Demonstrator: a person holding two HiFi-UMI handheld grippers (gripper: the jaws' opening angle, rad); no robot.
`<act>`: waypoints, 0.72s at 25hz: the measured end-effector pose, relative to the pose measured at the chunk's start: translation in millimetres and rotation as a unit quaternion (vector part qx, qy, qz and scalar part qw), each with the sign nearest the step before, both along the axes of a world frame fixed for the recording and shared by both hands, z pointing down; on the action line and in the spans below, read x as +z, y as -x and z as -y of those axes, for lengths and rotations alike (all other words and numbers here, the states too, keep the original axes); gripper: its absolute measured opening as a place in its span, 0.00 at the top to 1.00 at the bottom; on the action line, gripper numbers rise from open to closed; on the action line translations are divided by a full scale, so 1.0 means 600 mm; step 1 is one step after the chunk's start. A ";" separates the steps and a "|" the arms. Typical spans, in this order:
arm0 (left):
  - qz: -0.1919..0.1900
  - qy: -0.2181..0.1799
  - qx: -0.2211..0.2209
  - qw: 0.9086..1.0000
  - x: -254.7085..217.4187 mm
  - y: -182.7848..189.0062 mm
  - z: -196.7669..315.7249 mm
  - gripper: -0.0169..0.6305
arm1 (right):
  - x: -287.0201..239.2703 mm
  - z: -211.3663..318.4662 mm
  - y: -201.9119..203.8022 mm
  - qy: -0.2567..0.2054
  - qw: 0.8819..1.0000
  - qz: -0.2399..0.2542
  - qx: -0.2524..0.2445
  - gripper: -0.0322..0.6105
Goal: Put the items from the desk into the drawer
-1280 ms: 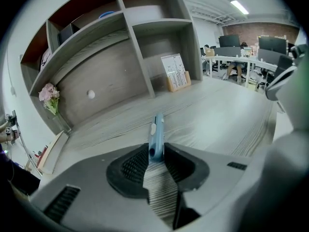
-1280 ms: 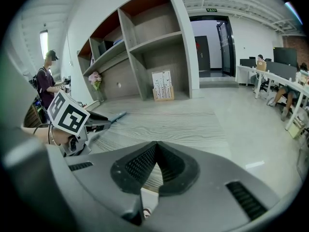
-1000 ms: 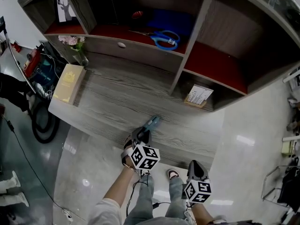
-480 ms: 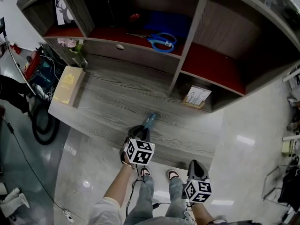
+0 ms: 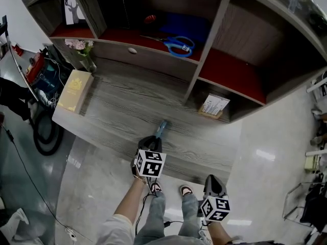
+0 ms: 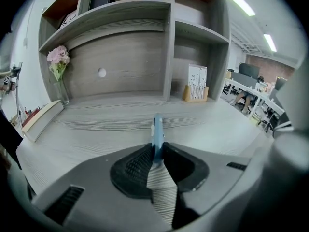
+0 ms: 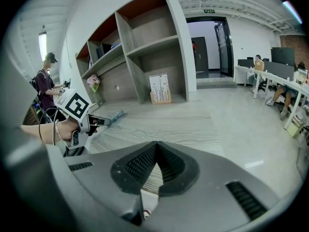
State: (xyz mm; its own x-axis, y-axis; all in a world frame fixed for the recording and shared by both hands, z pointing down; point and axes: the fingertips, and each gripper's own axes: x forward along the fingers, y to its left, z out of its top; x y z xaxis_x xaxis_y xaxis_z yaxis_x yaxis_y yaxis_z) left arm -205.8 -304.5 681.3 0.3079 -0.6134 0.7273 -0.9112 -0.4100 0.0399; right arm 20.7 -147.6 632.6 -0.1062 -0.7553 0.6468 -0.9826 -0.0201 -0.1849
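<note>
Blue slim item (image 6: 157,129) clamped in my L gripper (image 6: 155,152) above desk (image 5: 127,106); R gripper (image 7: 155,170) closed, empty; drawer (image 5: 148,56) looks shut, so nothing stowed yet.

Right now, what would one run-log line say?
left hand-held gripper: shut on blue item | right hand-held gripper: shut, empty | drawer: closed

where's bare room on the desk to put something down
The desk is bare across its middle, between the yellow box and the card stand. The left end is crowded by the box and flower vase; the left claw, shut on a blue tool, occupies the front edge.
</note>
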 end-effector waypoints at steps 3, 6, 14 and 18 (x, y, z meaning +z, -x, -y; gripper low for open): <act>-0.014 0.003 -0.010 1.000 0.000 0.000 -0.003 0.85 | -0.003 0.000 0.001 -0.003 1.000 -0.001 -0.001 0.95; -0.026 0.003 -0.020 0.999 0.000 0.003 -0.006 0.86 | -0.006 -0.001 0.002 -0.004 1.000 -0.002 -0.003 0.95; -0.030 -0.009 -0.025 0.999 -0.012 0.000 -0.023 0.86 | -0.012 -0.001 0.008 -0.008 1.000 -0.005 -0.007 0.95; -0.030 -0.011 -0.027 0.999 -0.018 -0.002 -0.028 0.86 | -0.016 -0.003 0.008 -0.010 1.000 -0.006 -0.006 0.95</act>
